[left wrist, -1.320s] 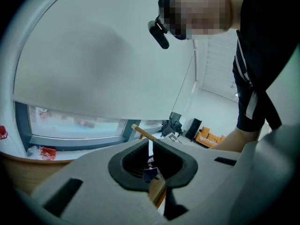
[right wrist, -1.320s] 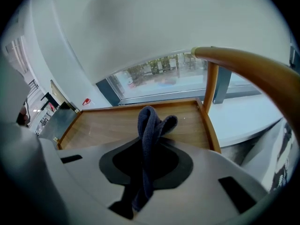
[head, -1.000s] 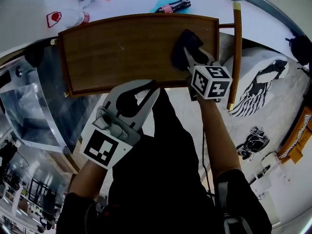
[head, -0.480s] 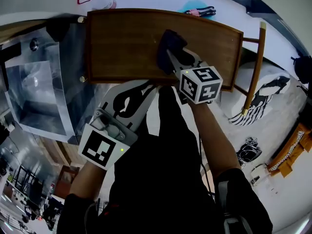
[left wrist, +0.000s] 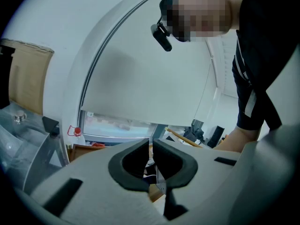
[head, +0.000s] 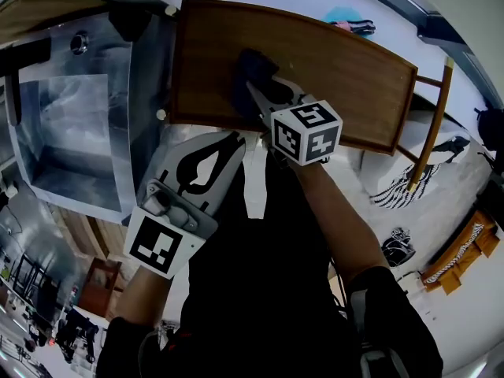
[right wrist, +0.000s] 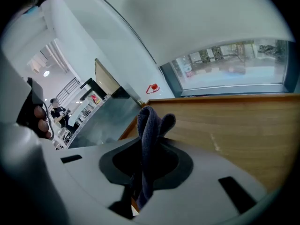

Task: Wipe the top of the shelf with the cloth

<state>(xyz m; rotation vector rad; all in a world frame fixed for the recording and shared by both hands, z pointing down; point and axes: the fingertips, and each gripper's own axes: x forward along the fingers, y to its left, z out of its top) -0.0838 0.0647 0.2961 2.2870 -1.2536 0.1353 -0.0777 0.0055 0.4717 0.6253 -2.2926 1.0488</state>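
The brown wooden shelf top lies crosswise in the head view. A dark cloth rests on its left part, bunched up. My right gripper is shut on the cloth and presses it onto the wood near the front edge. In the right gripper view the cloth stands folded between the jaws of the right gripper, with the shelf top stretching away to the right. My left gripper hangs just in front of the shelf's front edge, shut and holding nothing. The left gripper points upward at a pale wall.
A grey metal unit with a clear panel stands against the shelf's left end. A wooden pole with brass tips stands off the right end. Small red and teal items lie beyond the far edge. A white bottle with a red label stands beyond the shelf's far edge.
My right gripper has dragged the cloth along the shelf top from its right end to its left part. The left gripper has stayed by the front edge.
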